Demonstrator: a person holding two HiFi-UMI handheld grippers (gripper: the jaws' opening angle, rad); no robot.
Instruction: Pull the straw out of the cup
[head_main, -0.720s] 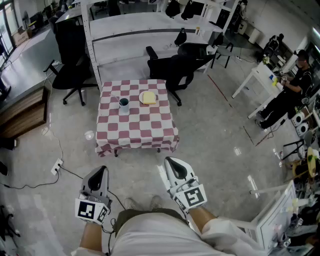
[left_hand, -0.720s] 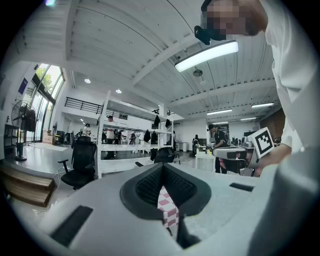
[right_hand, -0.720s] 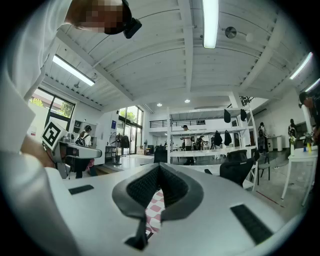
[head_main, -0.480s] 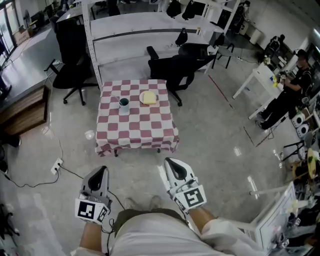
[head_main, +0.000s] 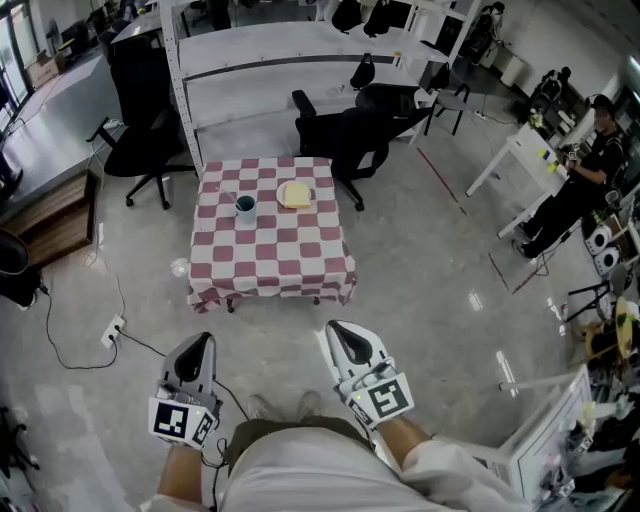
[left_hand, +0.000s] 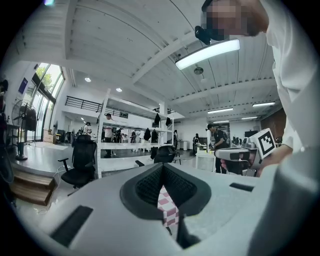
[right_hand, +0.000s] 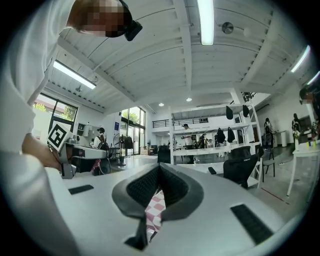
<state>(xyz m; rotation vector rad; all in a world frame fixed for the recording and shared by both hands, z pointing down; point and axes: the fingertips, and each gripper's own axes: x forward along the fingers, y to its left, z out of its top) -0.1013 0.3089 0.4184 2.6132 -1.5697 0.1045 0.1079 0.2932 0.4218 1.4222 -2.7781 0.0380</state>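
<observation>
Checkered-cloth bench stands well ahead on the office floor, carrying the cup; its straw is too small to make out. Near the person, the left tool and the right tool are clenched, empty.

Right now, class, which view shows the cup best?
The head view: the cup shows whole, from above, on the checked table, beside a yellow thing. Both gripper views show only a strip of the table past their jaws, and no cup.
</observation>
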